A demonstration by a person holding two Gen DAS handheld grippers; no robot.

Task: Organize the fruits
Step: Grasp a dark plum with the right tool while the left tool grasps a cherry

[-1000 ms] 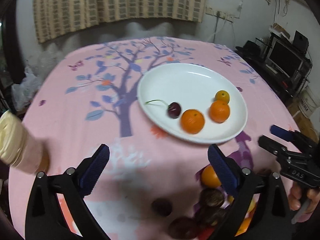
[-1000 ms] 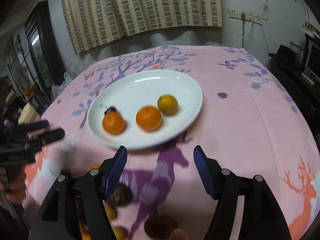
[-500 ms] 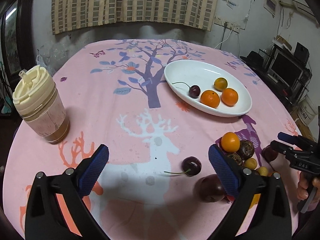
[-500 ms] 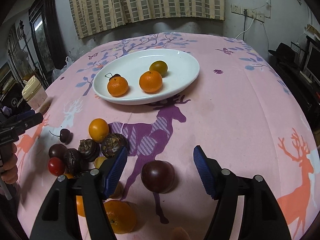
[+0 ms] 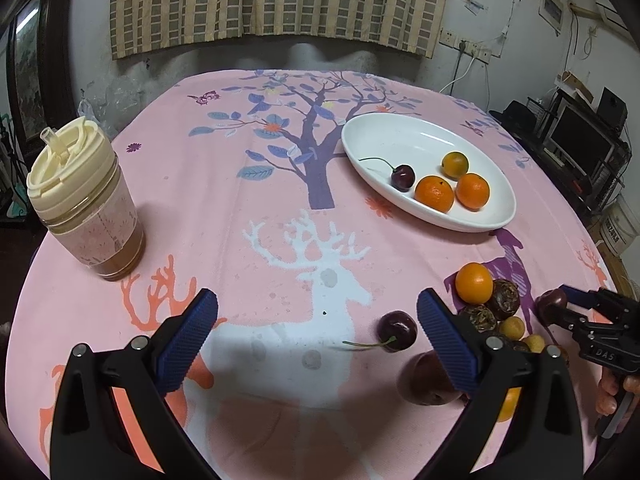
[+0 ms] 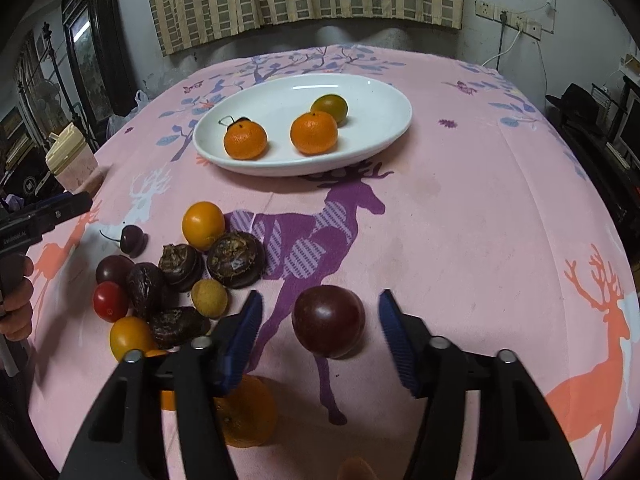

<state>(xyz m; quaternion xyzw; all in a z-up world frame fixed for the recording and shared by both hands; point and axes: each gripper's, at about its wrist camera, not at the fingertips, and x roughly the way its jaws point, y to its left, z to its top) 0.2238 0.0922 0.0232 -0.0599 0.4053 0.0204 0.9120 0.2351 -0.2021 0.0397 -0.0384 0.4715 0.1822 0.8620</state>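
A pink deer-print desk (image 6: 460,208) fills a dim room. The dark plum (image 6: 328,321) lies between the right claw (image 6: 320,326), spread wide to straddle it; the white plate (image 6: 384,92) waits beyond. The left claw (image 5: 318,326) gapes empty.

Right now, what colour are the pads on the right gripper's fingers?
Dark blue ribbed pads on black plastic arms; clearest in the right wrist view.

A pink-clothed table (image 5: 240,208) is carrying a white plate (image 5: 492,222), a lidded cup (image 5: 86,206) and a loose fruit pile (image 6: 176,272).
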